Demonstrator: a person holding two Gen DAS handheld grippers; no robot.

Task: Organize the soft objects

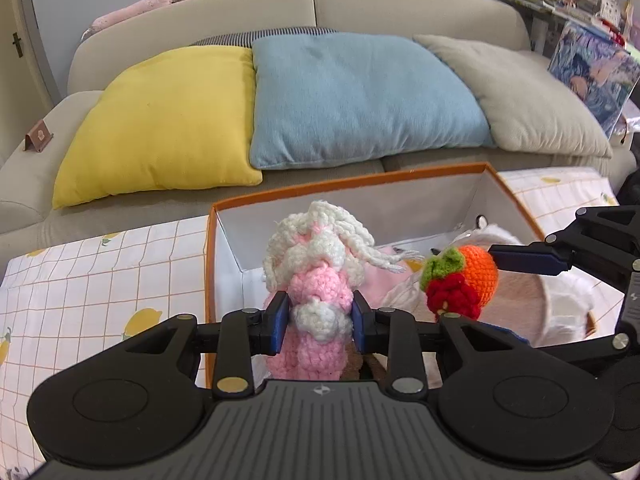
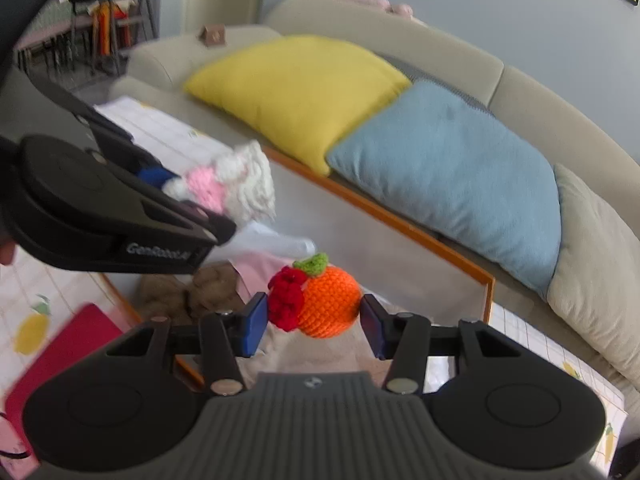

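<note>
A beige sofa with cushions backs an orange-rimmed box already holding soft items. The left gripper clamps a pink-and-white crochet toy, the right gripper pinches a crochet orange; both hover over the box, seemingly awaiting release.

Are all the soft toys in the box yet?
Not yet. Some soft things already lie in the orange-rimmed white box. The left tongs hold a pink-and-white crocheted toy above it, and the right tongs hold an orange crocheted fruit with red berries. Both still need dropping in.
</note>
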